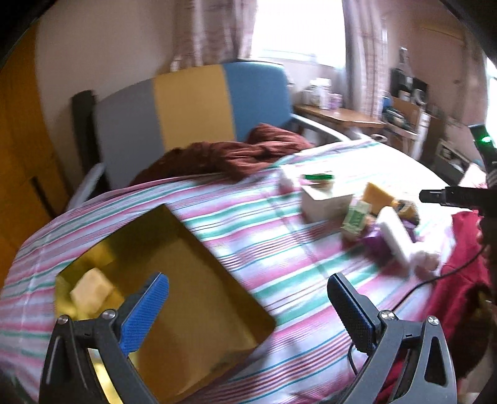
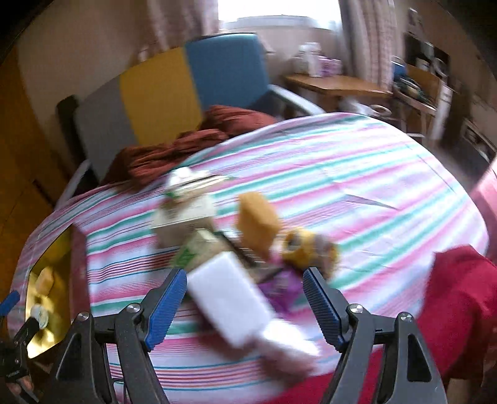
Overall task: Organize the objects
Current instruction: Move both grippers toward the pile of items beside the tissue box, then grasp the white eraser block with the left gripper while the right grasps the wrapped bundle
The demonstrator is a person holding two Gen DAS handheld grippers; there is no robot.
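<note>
Gold tray (image 1: 192,267) w/ pale sponge (image 1: 91,290); white block (image 2: 228,306) in clutter.

1 gold tray (image 1: 192,248), 2 white blocks (image 2: 228,306), 1 orange sponge (image 2: 257,222).

Both the left gripper (image 1: 248,298) and right gripper (image 2: 245,295) have dark grey frames, silver screws, and blue ribbed pads (image 1: 146,314) lining the jaws.

A grey, yellow and blue panelled headboard (image 1: 192,108) is seen at the far side against a cream wall (image 1: 102,46). Daylight is admitted through a curtained window (image 1: 295,28); a wooden table (image 1: 338,116) is placed far right.
</note>
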